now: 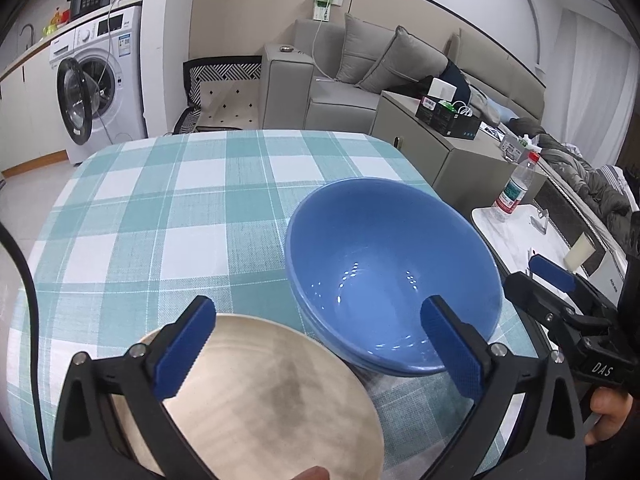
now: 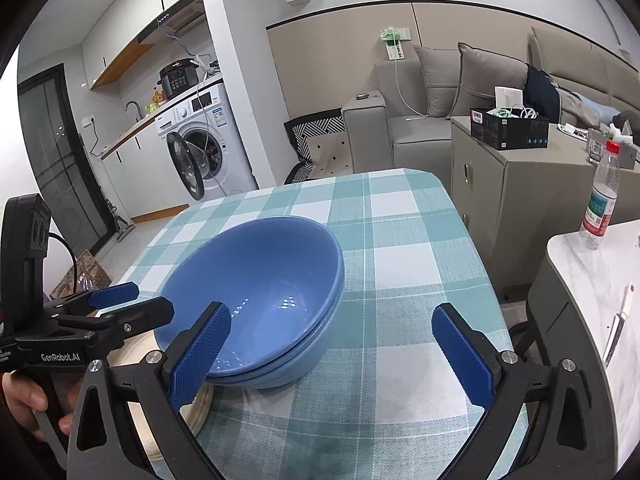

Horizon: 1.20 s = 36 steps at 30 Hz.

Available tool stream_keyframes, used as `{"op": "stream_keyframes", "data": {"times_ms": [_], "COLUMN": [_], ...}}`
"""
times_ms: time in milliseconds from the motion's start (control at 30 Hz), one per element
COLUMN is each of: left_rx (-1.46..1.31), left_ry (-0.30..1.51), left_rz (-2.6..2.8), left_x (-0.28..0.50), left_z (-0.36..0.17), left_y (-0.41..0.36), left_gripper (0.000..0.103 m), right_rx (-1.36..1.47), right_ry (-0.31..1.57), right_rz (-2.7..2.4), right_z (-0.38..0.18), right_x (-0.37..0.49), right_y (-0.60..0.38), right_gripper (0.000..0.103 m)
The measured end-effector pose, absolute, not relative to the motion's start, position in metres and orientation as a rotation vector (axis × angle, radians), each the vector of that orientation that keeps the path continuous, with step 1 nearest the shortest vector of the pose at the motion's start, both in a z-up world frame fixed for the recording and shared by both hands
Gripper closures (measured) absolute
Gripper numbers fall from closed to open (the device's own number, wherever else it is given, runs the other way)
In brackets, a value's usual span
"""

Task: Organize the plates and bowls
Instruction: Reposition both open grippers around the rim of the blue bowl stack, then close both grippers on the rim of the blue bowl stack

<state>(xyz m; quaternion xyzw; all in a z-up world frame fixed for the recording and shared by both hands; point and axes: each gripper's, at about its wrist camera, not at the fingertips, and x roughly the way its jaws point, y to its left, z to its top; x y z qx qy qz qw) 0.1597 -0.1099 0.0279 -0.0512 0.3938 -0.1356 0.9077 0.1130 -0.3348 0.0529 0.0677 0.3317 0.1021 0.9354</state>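
Both grippers' fingers (image 1: 188,354) spread wide, empty; one plate (image 1: 256,400), two nested bowls (image 2: 256,280).

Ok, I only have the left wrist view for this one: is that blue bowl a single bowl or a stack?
Observer: A stack. In the right wrist view the top blue bowl sits nested in a lower blue bowl, and two rims show along the side.
Operator: And the right gripper? I see just one finger of it.
Observer: The right gripper is wide open. Nothing is pressed between its pads, and mostly the checked tablecloth shows in the gap.
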Motion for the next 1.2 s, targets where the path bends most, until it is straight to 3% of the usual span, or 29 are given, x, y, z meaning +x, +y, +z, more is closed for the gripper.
{"op": "stream_keyframes", "data": {"times_ms": [600, 733, 833, 1200], "left_rx": [-0.126, -0.152, -0.163, -0.179], "left_ry": [0.859, 0.867, 0.876, 0.906], "left_rz": [-0.275, -0.299, -0.311, -0.357], "left_x": [0.178, 0.181, 0.182, 0.185], "left_z": [0.015, 0.013, 0.01, 0.006], "left_y": [-0.108, -0.108, -0.108, -0.112], "left_gripper": [0.003, 0.016, 0.028, 0.043], "right_rx": [0.251, 0.276, 0.287, 0.303], "right_ry": [0.752, 0.769, 0.776, 0.773], "right_rz": [0.276, 0.302, 0.312, 0.372], "right_z": [0.028, 0.022, 0.019, 0.02], "right_x": [0.124, 0.127, 0.128, 0.126], "right_y": [-0.336, -0.334, -0.332, -0.325], "right_gripper": [0.004, 0.019, 0.02, 0.03]}}
